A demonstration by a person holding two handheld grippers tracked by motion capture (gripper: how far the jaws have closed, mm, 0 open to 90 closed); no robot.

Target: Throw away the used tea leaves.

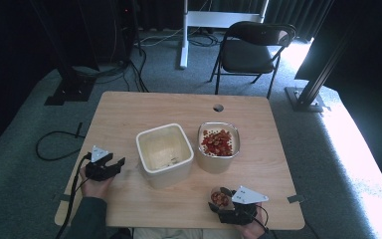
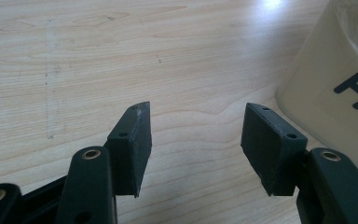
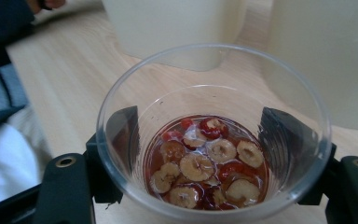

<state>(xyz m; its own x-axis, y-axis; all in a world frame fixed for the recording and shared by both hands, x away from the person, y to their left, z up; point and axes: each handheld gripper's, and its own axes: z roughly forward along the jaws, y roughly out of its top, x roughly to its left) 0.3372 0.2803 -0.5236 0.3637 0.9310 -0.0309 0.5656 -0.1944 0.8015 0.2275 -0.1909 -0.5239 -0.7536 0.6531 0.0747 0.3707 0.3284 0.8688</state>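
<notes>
wood table (image 1: 129, 114) | cream tub (image 2: 335, 88) lettering "H", rest cut | right gripper (image 3: 205, 140) grips cup (image 3: 213, 135)

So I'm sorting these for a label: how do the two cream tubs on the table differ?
The left tub is squarish and nearly bare inside, with only a few bits at the bottom; the right tub has more rounded corners and holds a layer of red dried fruit slices. Both are cream, open-topped and upright on the table.

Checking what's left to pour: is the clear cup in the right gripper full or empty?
Partly full: red dried fruit slices cover the bottom of the clear cup.
</notes>
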